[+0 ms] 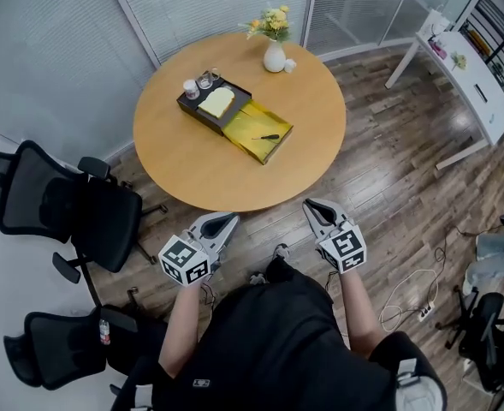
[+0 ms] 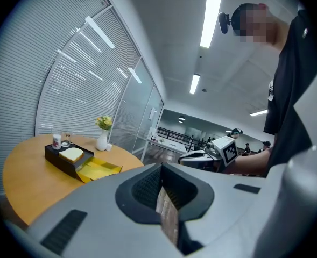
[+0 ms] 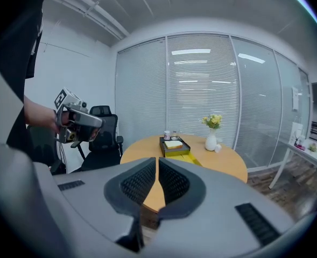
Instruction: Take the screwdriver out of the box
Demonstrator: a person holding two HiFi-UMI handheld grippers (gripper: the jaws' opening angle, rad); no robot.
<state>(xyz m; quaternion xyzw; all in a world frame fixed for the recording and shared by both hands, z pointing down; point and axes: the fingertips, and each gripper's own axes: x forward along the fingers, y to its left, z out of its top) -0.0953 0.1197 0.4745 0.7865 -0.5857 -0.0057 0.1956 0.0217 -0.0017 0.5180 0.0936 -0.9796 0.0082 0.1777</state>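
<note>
Two closed, empty tools: the left gripper [image 1: 226, 223] and the right gripper [image 1: 313, 205] hover side by side off the near edge of the round table [image 1: 192, 174]. The screwdriver [image 1: 266, 137] lies on the yellow section of the open box [image 1: 204, 118] at mid-table, well apart from both grippers; a white vase [image 1: 274, 56] stands beyond.

**Inspector A:** Do we have any legible text, brand or number?

**Inspector B:** We find none. The cube [image 1: 186, 262] of the left gripper [image 1: 224, 223] and the cube [image 1: 344, 248] of the right gripper [image 1: 313, 205] carry only black-and-white square markers, no characters.

**Inspector A:** Other markings?

**Inspector B:** In the head view, at bottom centre, we note a small white mark [image 1: 202, 384] on the black garment [image 1: 269, 332]. At lower left there is a tag [image 1: 104, 332] on a chair [image 1: 59, 349]. Both are too small to read.
</note>
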